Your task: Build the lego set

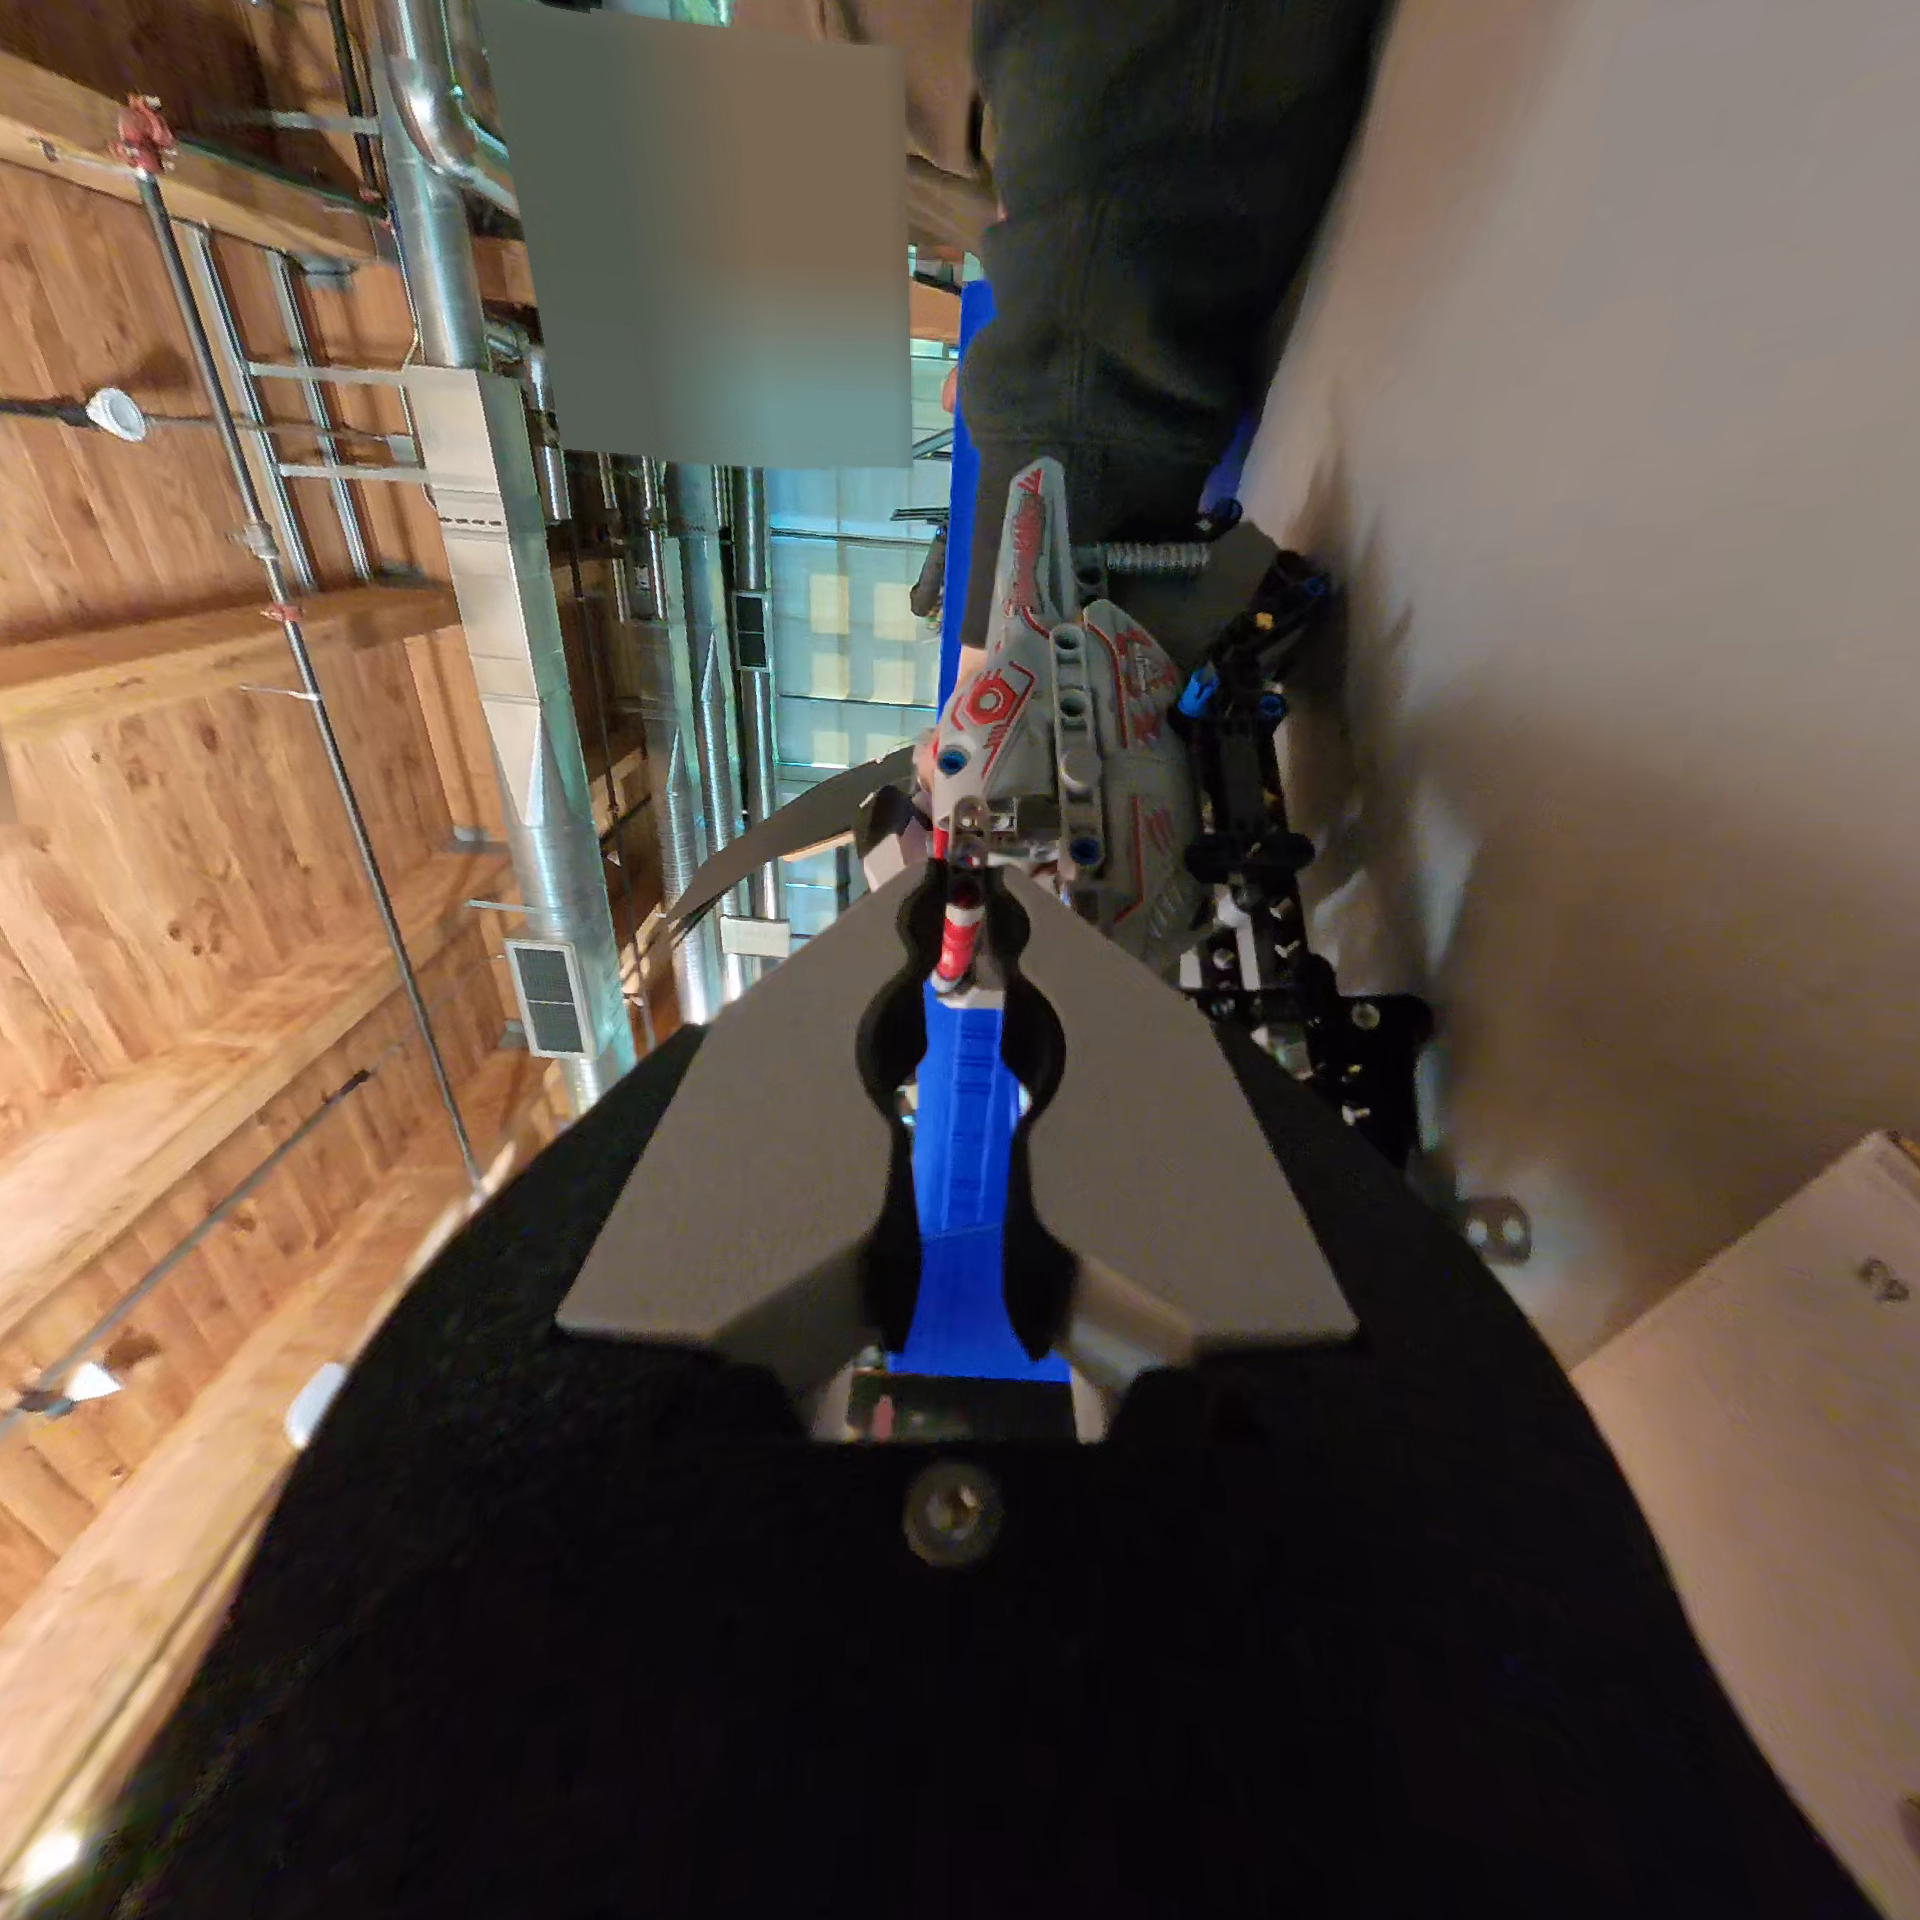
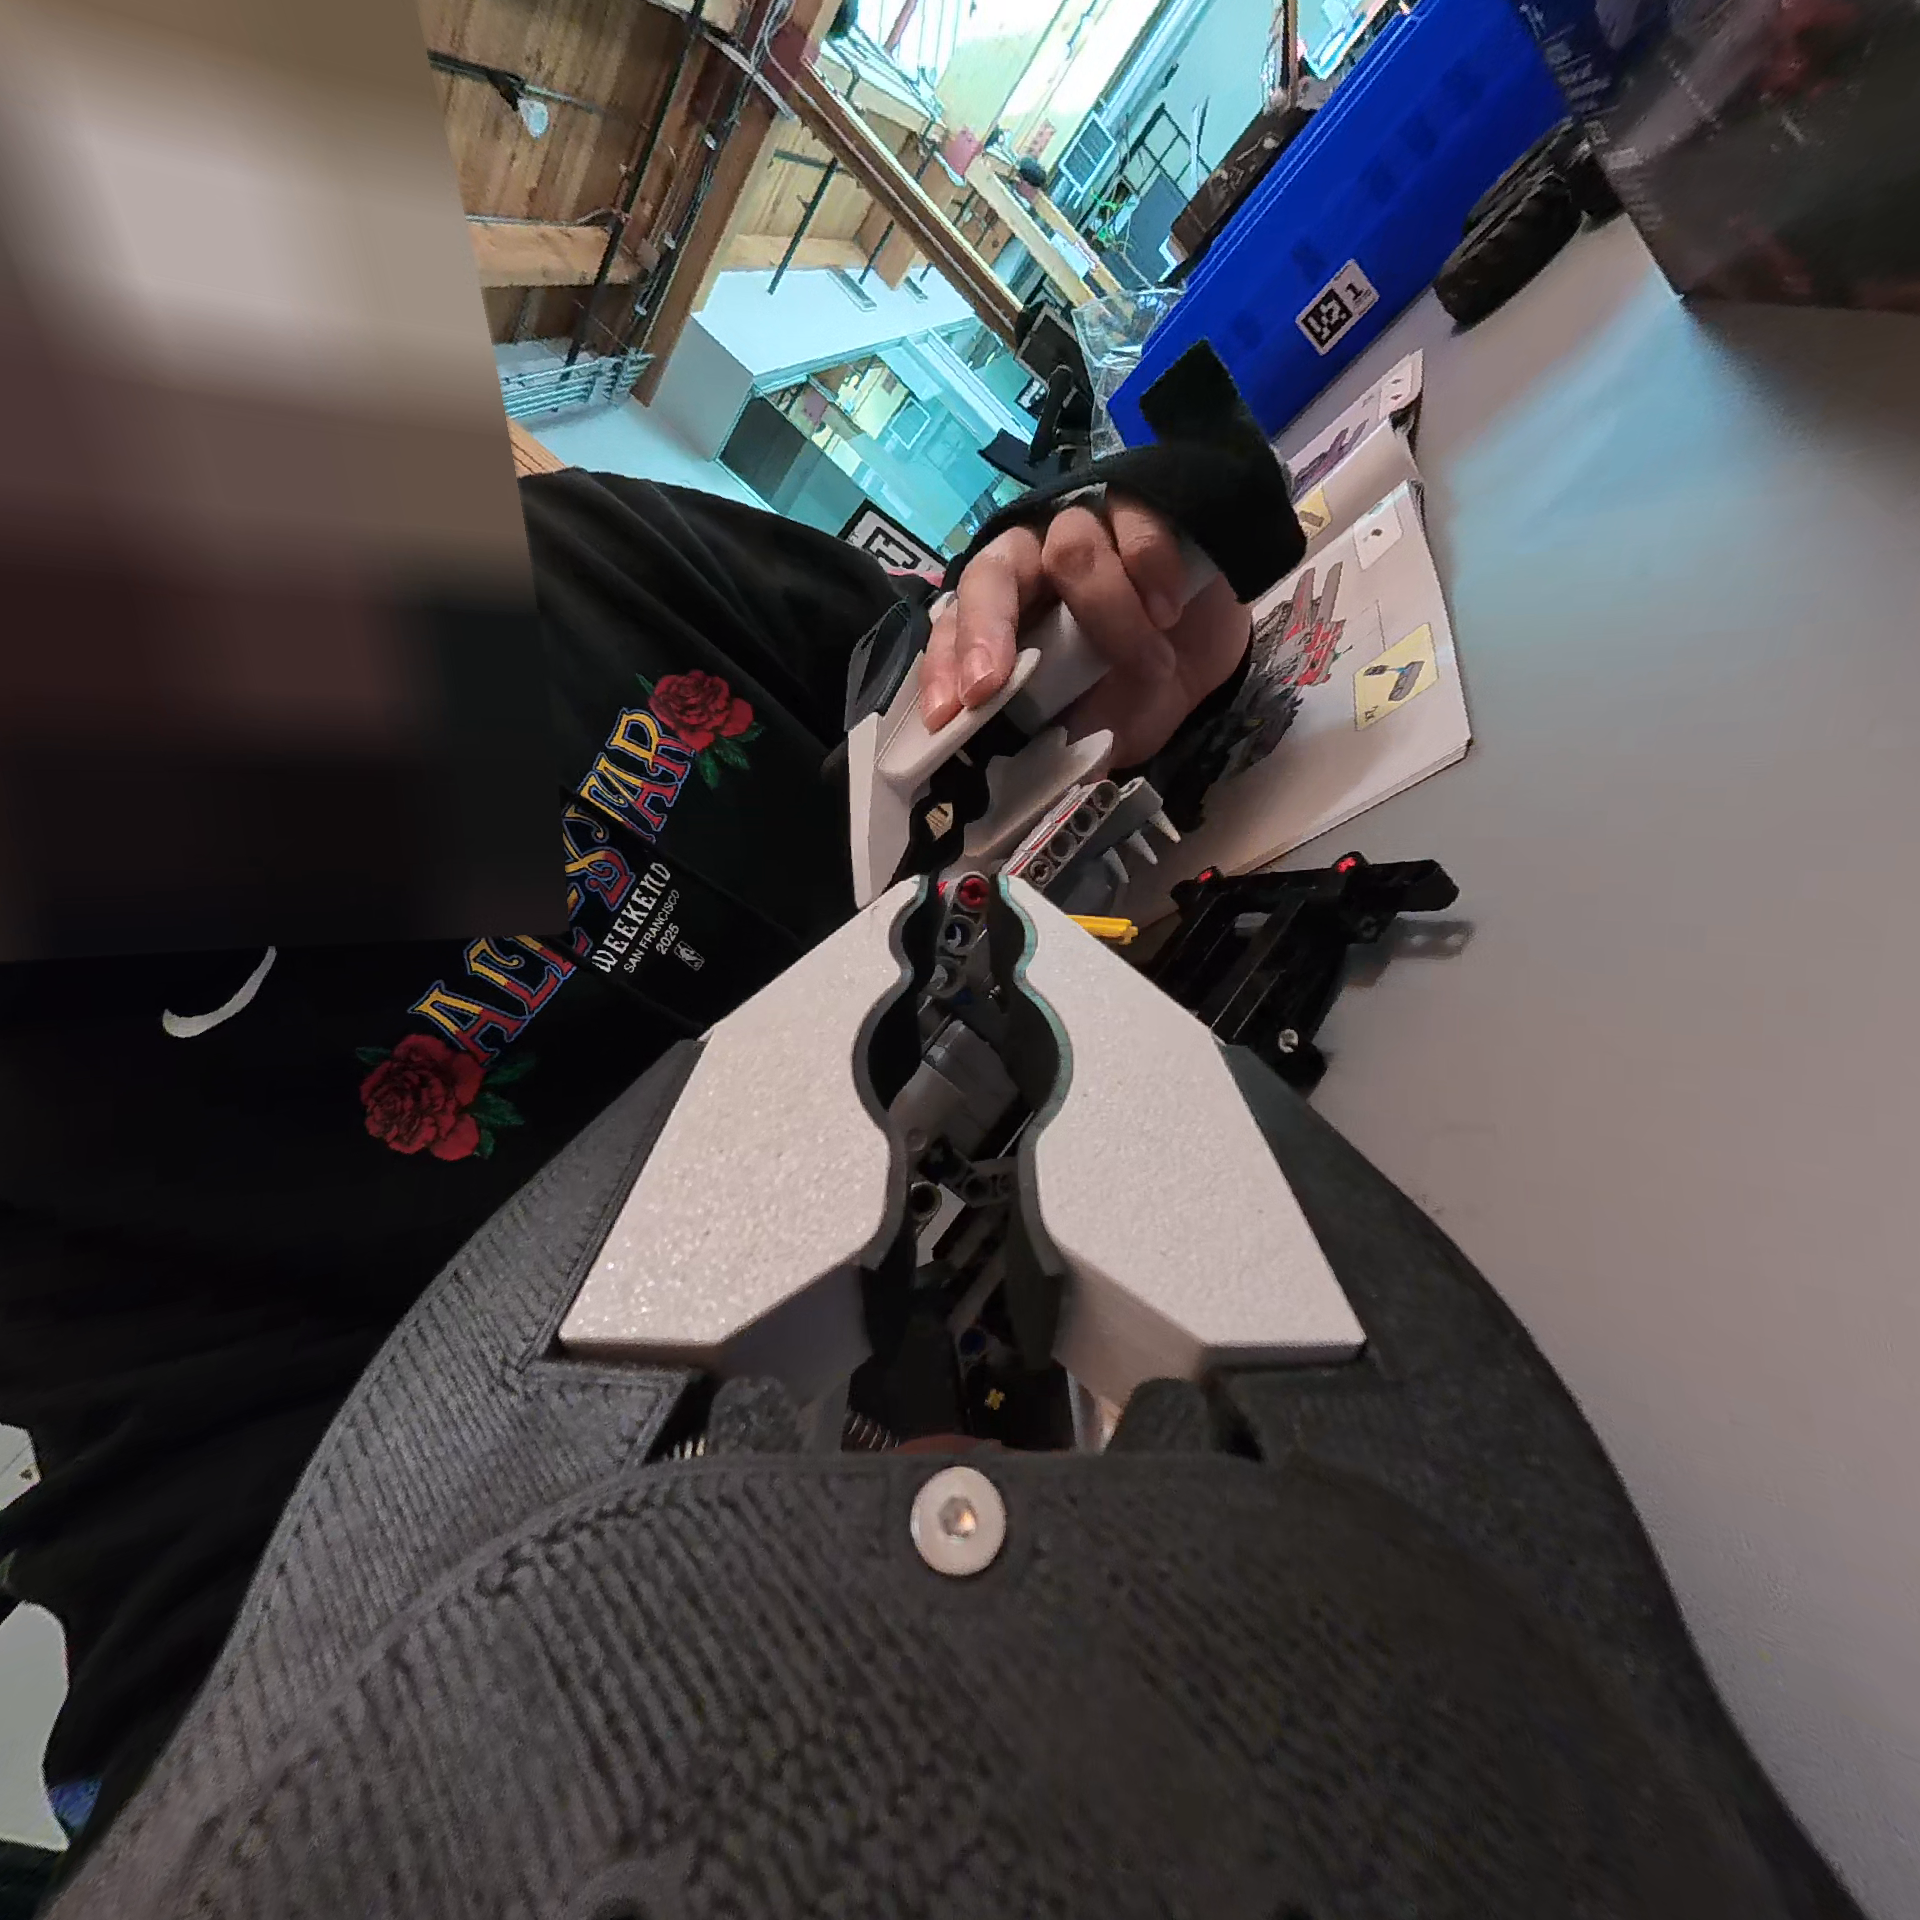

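The left gripper (image 1: 961,883) is pinching a red-and-white pin (image 1: 956,935) at the grey panelled model (image 1: 1081,727), which is being held up off the tabletop (image 2: 1610,831). The right gripper (image 2: 961,914) is clamping that model's frame between its fingers. The model looks light and rigid but liable to pop apart; grip beams, not panels.

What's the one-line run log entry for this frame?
left claw: shut on red-and-white lego piece | right claw: shut on grey lego assembly | piece tip at assembly | instruction booklet open on table
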Demonstrator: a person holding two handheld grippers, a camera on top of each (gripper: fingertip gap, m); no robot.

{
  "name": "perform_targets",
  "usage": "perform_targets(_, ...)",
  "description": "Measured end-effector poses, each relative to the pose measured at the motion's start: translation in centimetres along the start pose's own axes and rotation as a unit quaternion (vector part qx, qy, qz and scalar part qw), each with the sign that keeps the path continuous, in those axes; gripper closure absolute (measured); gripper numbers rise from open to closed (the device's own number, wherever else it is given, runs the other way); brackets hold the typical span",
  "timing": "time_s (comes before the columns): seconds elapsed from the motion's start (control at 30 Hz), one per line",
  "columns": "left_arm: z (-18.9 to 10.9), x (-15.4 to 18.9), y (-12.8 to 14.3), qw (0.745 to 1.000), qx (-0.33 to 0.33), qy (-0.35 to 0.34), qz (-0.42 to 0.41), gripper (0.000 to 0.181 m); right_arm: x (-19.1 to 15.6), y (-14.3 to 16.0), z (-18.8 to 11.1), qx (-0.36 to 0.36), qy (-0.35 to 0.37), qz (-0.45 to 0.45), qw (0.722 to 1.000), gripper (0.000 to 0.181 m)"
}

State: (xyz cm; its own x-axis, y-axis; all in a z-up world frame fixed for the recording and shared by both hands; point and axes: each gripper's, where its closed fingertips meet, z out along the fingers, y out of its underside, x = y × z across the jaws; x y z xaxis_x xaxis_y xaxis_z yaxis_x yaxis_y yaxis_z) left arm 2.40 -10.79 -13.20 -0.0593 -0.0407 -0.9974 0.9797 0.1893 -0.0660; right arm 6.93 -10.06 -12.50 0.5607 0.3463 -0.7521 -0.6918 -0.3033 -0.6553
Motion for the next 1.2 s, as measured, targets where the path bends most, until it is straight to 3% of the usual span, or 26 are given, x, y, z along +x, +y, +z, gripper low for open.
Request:
perform_targets(0.17,0.0,-0.1,0.2,1.0,0.0,-0.004,-0.025,0.176,0.1,-0.1,0.0,0.003,0.003,-0.001,1.0,0.173)
perform_targets(0.43,-0.3,0.0,0.2,1.0,-0.027,-0.007,0.005,0.176,0.1,-0.1,0.0,0.01,0.011,-0.018,1.0,0.172)
perform_targets(0.67,-1.1,-1.0,-0.7,0.998,-0.037,-0.001,-0.055,0.169,0.0,-0.2,-0.2,0.019,0.015,-0.028,0.999,0.171)
perform_targets(0.77,-1.0,-2.1,-0.9,0.993,-0.036,0.009,-0.111,0.167,0.0,-0.8,-0.6,0.047,0.02,-0.032,0.998,0.152)
perform_targets(0.87,-0.8,-2.5,0.6,0.983,-0.082,0.042,-0.16,0.168,0.0,-2.0,-1.6,0.097,0.029,-0.035,0.994,0.129)
perform_targets(1.0,-1.3,-2.0,2.8,0.932,-0.143,0.119,-0.311,0.161,-0.4,-2.0,-2.3,0.08,0.096,-0.08,0.989,0.101)
perform_targets(1.07,-1.6,-1.9,2.5,0.893,-0.128,0.16,-0.402,0.15,-0.5,-1.7,-2.4,0.043,0.172,-0.121,0.977,0.096)
perform_targets(1.13,-1.7,-1.8,2.0,0.847,-0.1,0.205,-0.481,0.139,-0.1,-0.6,-2.2,-0.017,0.269,-0.176,0.947,0.064)
perform_targets(1.2,-1.8,-1.8,1.9,0.804,-0.076,0.244,-0.536,0.128,-0.8,-0.2,-1.4,-0.025,0.322,-0.195,0.926,0.059)
